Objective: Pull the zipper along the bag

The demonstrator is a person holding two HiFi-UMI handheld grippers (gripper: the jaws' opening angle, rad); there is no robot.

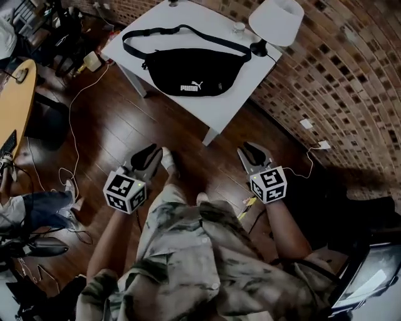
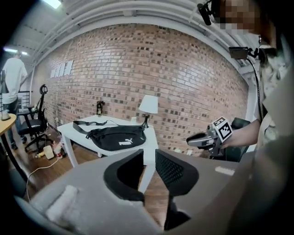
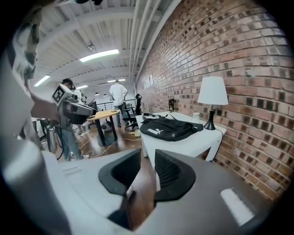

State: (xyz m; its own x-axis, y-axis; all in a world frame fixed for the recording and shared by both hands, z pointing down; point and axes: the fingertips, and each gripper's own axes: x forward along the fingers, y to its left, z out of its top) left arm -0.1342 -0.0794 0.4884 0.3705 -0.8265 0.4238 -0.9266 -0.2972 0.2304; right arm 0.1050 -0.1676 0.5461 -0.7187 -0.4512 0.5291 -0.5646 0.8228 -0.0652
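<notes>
**Head view, read left to right.** A white cable (image 1: 71, 119) trails over the dark wooden floor (image 1: 125, 125). The left tool (image 1: 145, 160), with its marker cube (image 1: 125, 192) nearest the camera, is held low above the floor. Its jaws stand slightly apart with nothing between them. In the left gripper view, only floorboards and a leg of the surface show through the gap.

Ahead of both tools stands a white surface (image 1: 210, 113). On it lies the black bag (image 1: 191, 72), flat and logo side up, with its strap (image 1: 182, 27) looped toward the far edge. The bag is well apart from both tools and touched by neither. Its zipper cannot be made out at this range.

To the right of the bag, on the same surface, stand a small cup (image 1: 239, 27) and a lamp (image 1: 276, 19) with a white shade. The right tool (image 1: 253, 152) is held about level with the left and also points toward the surface. Its jaws are likewise parted and empty. A brick wall (image 1: 338, 81) closes the scene on the right.
</notes>
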